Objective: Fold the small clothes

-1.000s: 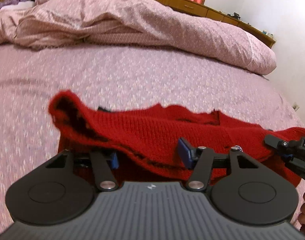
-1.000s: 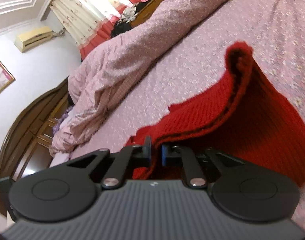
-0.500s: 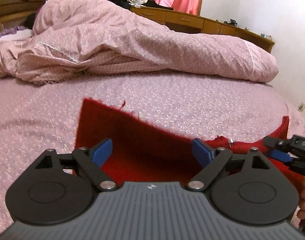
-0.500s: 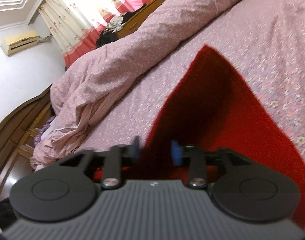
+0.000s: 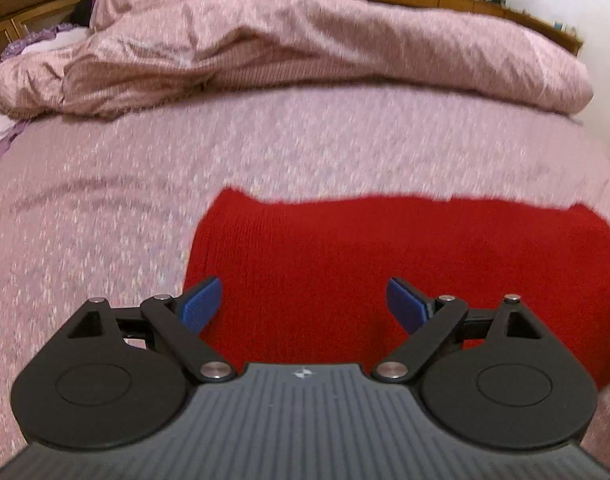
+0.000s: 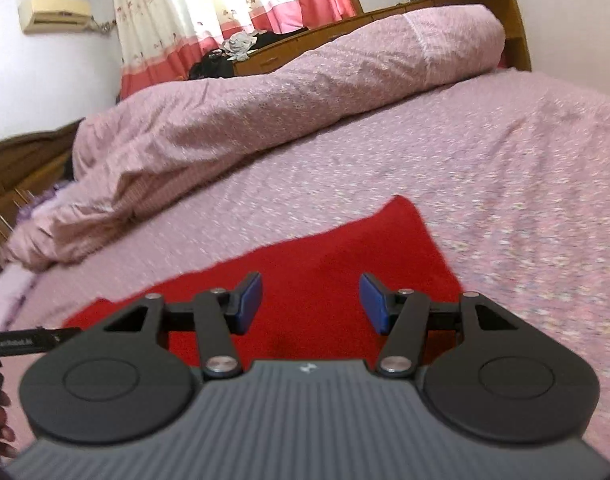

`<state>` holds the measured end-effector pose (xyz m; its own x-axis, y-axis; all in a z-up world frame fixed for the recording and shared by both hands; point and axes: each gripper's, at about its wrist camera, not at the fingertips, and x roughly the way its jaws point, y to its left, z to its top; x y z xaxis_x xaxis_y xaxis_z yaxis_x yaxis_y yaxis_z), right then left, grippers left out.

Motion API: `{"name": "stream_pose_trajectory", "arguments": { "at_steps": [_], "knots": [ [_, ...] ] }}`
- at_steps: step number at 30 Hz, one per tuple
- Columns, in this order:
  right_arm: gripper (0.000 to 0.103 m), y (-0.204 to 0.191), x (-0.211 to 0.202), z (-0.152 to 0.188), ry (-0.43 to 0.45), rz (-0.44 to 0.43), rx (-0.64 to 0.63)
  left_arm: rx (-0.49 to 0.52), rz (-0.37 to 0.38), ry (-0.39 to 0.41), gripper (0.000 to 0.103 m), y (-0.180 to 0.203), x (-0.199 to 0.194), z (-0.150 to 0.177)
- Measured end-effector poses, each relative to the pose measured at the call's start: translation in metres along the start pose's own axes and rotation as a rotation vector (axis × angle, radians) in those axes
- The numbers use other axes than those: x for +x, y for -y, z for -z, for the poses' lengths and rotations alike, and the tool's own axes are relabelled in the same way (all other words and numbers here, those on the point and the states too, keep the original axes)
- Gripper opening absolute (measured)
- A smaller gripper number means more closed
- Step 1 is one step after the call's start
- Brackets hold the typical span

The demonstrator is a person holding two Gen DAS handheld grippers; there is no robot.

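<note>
letting go of the red knit, folded flat on the bed

watching both feeds: the red knit garment (image 5: 385,256) lies flat on the pink bedspread (image 5: 105,208), near the close edge of the bed, well apart from the bunched duvet (image 5: 305,40) at the far side. my left gripper (image 5: 305,304) has its jaws spread wide, having just been opening, and nothing sits between the blue pads (image 5: 201,304); only knit shows below them. my right gripper (image 6: 311,306) stands about half open, jaws also just been opening, and its pads are clear of the cloth too. so neither tong is holding anything right now.

in the right view the garment (image 6: 345,264) shows one sharp corner pointing away and a straight far edge, so i judge a fold has been laid and another is likely due.

handling call: this is a soft, light, limp knit. it will sag and stretch if lifted from one point, and the ribbed surface should give the pads good bite, no slip worry. i would pinch through both layers at the two corners of one short edge, one tong each, keeping the lift low so the layers do not slide apart. the left corner (image 5: 229,196) looks an easy first hold.
</note>
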<state>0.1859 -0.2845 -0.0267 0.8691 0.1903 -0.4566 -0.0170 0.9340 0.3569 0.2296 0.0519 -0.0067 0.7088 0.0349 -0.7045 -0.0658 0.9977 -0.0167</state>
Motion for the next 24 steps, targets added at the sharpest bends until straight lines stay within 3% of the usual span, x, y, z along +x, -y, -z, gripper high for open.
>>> {"name": "stream_pose_trajectory", "arguments": {
  "at_steps": [3,7,16,24],
  "knots": [
    [0.057,0.004,-0.005,0.006,-0.003,0.032,-0.014,0.024,-0.008,-0.077,0.096,0.0,0.013,0.008],
    [0.054,0.007,0.0,0.016,-0.028,0.067,-0.049,0.034,-0.011,-0.084,0.103,0.001,0.019,0.013],
    [0.054,0.004,-0.001,0.026,-0.028,0.081,-0.115,0.026,0.016,-0.161,0.103,-0.007,0.015,0.01],
    [0.055,0.022,-0.033,0.03,-0.047,0.067,-0.031,0.081,-0.077,-0.133,0.103,-0.02,-0.015,0.029]
  ]
}}
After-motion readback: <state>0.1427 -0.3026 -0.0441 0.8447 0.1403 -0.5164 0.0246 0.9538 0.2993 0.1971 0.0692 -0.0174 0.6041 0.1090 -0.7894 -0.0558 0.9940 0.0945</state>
